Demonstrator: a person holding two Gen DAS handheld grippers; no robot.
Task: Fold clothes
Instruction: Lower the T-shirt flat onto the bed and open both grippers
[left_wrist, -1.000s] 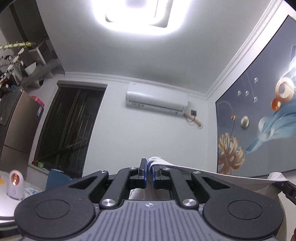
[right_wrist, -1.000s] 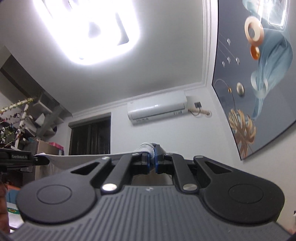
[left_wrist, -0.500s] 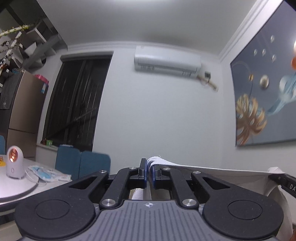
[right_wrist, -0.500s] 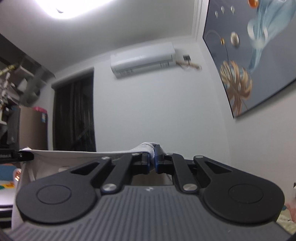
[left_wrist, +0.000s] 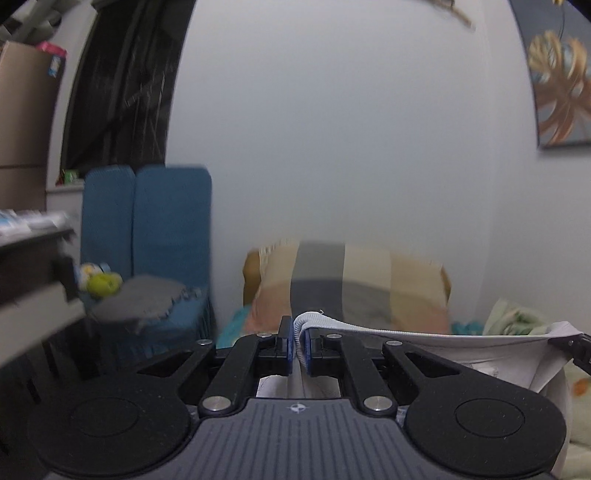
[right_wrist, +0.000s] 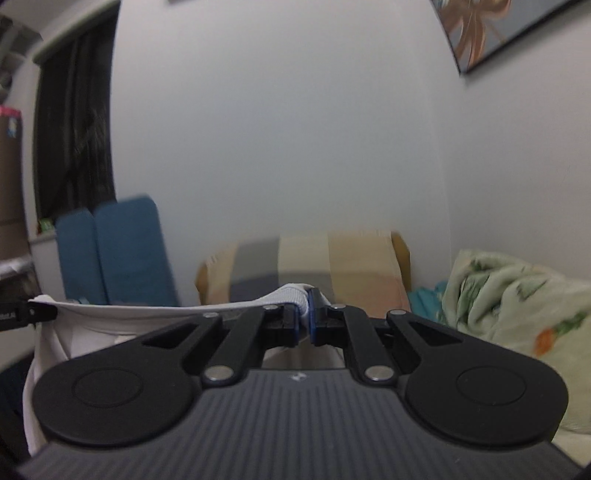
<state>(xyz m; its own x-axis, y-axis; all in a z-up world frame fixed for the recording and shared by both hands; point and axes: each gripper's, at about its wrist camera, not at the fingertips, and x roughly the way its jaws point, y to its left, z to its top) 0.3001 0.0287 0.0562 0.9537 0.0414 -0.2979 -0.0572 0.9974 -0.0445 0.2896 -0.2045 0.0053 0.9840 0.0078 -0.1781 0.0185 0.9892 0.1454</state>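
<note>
Left tool (left_wrist: 298, 345): clenched on the ribbed edge of a white garment (left_wrist: 424, 341). Right tool (right_wrist: 303, 319): clenched on the same ribbed edge at its other end (right_wrist: 236, 308). The garment is stretched between the two tools, its edge taut, the rest of the cloth hanging below. Landmark: a plaid pillow (left_wrist: 354, 284) against the white wall. The garment is held in front of the pillow. A blue cushion (left_wrist: 155, 225) stands upright to the left of the pillow; a pale green blanket (right_wrist: 517, 314) lies heaped to its right. A framed picture (left_wrist: 557, 81) hangs above and right of the pillow.
</note>
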